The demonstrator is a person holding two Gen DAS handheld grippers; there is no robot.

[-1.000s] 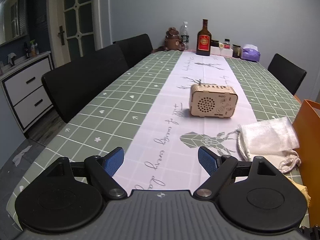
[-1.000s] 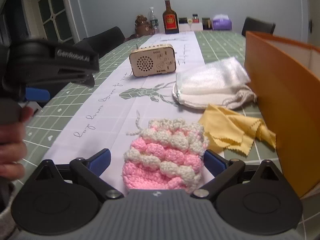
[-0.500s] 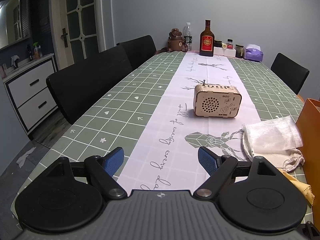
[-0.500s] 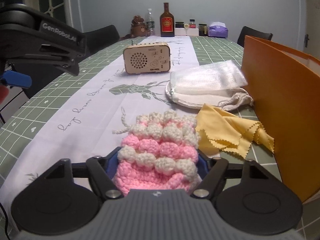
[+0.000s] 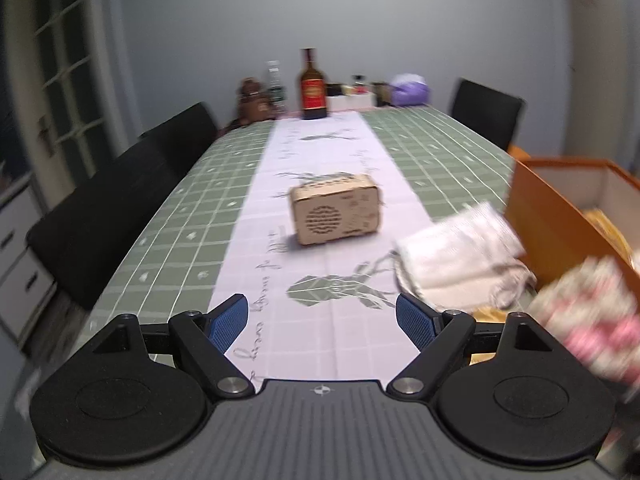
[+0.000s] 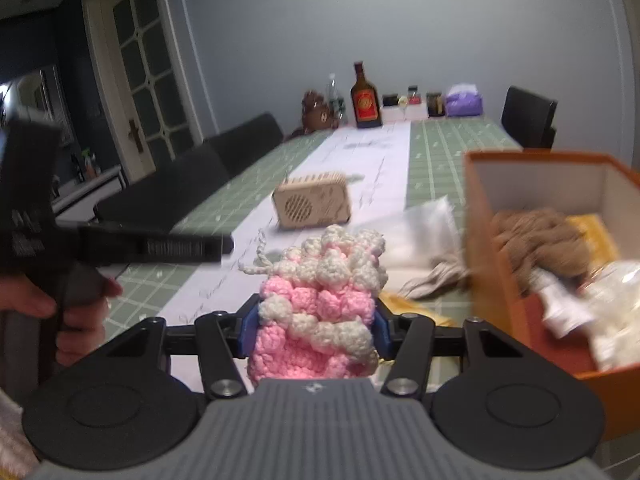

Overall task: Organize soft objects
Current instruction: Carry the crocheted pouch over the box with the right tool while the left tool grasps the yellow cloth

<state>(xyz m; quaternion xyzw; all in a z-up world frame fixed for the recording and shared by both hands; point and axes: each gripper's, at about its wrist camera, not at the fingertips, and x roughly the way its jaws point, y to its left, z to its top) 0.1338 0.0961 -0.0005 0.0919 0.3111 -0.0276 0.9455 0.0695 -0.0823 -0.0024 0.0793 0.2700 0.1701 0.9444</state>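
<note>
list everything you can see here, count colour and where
crocheted pouch: 1, pink and cream, clamped between the right gripper's fingers, off the table
box: 1, orange outside, white inside, right side of the table, open top
items in the box: brown fabric and whitish pieces, blurred, count unclear
mesh bag: 1, white, on the table beside the box
cloth: 1, yellow, on the table, mostly hidden behind the right gripper
wooden radio: 1, tan, on the white runner mid-table
bottle: 1, dark with a red label, far end of the table
chairs: black, along both sides
left gripper: 1, black with blue pads, open, empty
right gripper: 1, black with blue pads, shut on the pouch
</note>
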